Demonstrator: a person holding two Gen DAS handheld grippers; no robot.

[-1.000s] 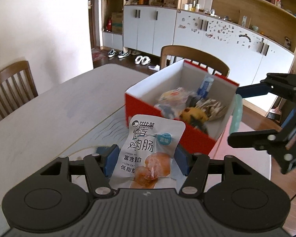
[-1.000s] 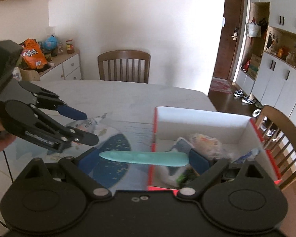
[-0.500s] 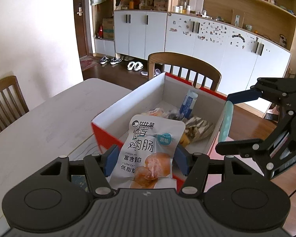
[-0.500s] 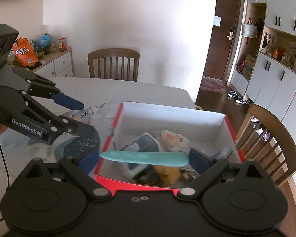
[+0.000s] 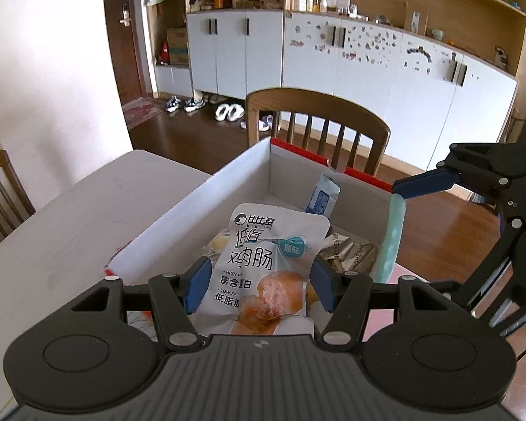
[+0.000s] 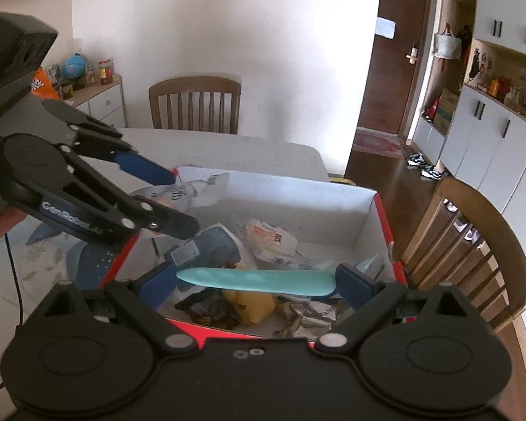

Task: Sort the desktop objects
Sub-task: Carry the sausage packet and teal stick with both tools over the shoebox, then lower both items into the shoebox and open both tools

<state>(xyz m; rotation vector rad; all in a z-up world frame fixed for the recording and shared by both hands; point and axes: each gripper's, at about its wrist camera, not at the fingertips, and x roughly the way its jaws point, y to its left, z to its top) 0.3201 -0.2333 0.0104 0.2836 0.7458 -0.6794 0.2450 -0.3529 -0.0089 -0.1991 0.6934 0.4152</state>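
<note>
Drop-off step: left gripper (image 5: 259, 280) clamped on the chicken sausage packet (image 5: 263, 273), held above the near end of the red cardboard box (image 6: 380, 210). Right gripper (image 6: 256, 282) pinches a teal silicone stick (image 6: 256, 280) crosswise, also over the box's near end. Next: lower and release both inside, onto the snack packets (image 6: 270, 238) farther in.

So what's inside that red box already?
Inside the red box lie snack packets: a dark blue pouch, a clear wrapped snack, something yellow and crinkled foil. The held teal stick covers part; the bottom is hidden.
</note>
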